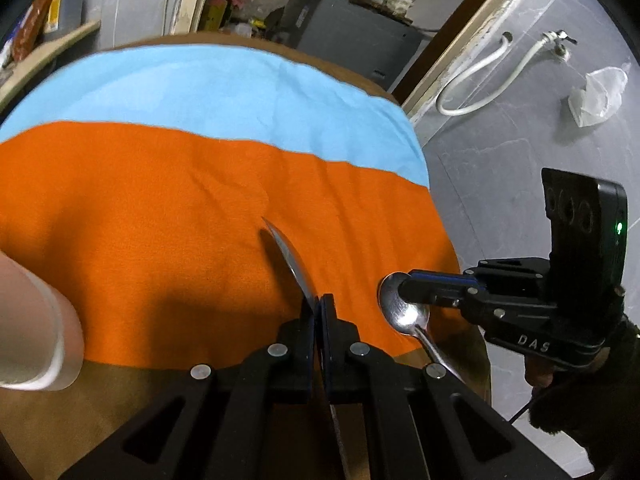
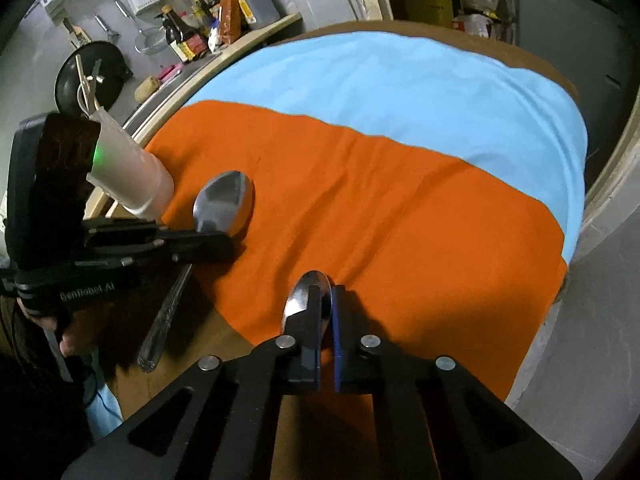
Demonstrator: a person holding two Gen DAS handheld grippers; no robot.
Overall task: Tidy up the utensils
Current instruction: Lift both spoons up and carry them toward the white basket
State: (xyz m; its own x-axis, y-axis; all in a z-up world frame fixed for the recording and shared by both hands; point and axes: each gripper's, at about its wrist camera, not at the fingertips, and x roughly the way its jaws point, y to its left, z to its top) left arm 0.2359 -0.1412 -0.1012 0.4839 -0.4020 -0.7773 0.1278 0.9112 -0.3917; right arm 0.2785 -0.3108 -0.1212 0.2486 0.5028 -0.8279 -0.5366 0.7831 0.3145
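My left gripper (image 1: 319, 300) is shut on a large steel spoon (image 1: 290, 258), seen edge-on above the orange cloth (image 1: 160, 208); the right wrist view shows its bowl (image 2: 226, 204) and patterned handle pointing down. My right gripper (image 2: 326, 292) is shut on a smaller steel spoon (image 2: 304, 298), gripped at the bowl. The left wrist view shows that spoon (image 1: 402, 306) held at the table's right edge. A pale utensil cup (image 2: 128, 168) holding chopsticks stands at the left edge of the orange cloth, partly behind the left gripper.
A light blue cloth (image 2: 400, 84) covers the far half of the brown round table (image 1: 120, 396). A counter (image 2: 240, 46) with sauce bottles and a black pan stands far left. Grey floor (image 1: 520, 128) with a white hose lies to the right.
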